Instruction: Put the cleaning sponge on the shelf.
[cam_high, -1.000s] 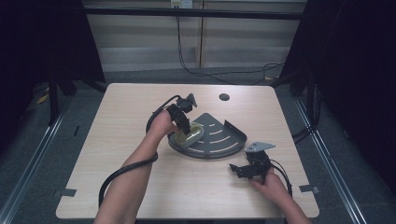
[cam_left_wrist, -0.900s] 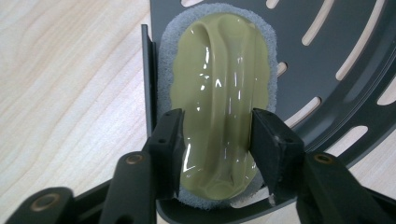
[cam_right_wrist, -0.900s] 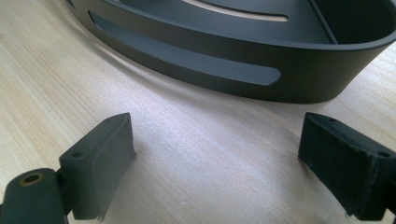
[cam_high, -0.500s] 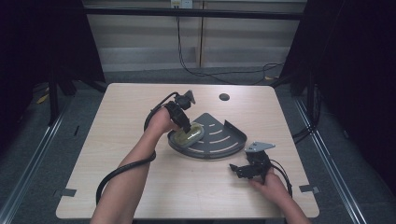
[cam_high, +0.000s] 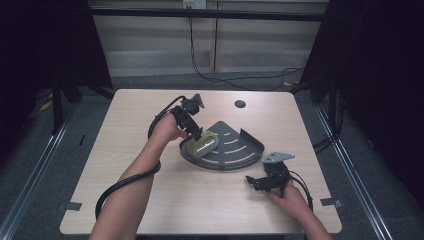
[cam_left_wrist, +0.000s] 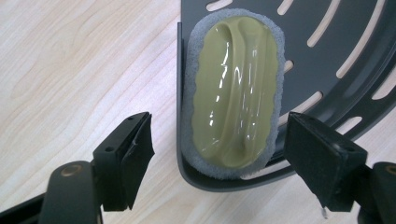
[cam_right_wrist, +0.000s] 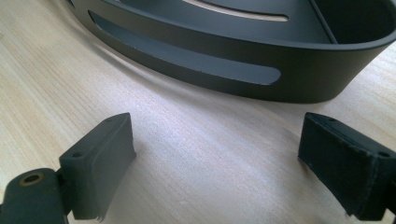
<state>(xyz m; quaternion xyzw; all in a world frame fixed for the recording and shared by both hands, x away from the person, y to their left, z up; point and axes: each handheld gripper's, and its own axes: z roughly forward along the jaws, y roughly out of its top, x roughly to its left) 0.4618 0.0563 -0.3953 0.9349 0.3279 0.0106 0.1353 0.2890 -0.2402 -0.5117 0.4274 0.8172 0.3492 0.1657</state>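
A dark grey slotted corner tray (cam_high: 235, 151) lies at mid-table. In its left corner rests an olive-green scrubber on a grey foam pad (cam_high: 203, 143). My left gripper (cam_high: 198, 134) hovers just above it, pointing down. In the left gripper view the scrubber (cam_left_wrist: 233, 93) lies flat in the tray (cam_left_wrist: 336, 42), and my left gripper (cam_left_wrist: 224, 136) stands astride it. Its jaws have just been opening and the pads are clear of the foam on both sides. My right gripper (cam_high: 256, 183) rests near the front right, open and holding nothing. It faces the tray's curved wall (cam_right_wrist: 224, 60) across bare wood (cam_right_wrist: 217, 149).
A round cable hole (cam_high: 240, 104) sits in the tabletop behind the tray. The left gripper's black cable (cam_high: 120, 187) loops along the forearm to the front edge. Bare wood lies left of and in front of the tray.
My left gripper's jaws have spread apart and let go of the scrubber, which stays in the tray's corner. The left hand has risen slightly. The right hand has kept still.
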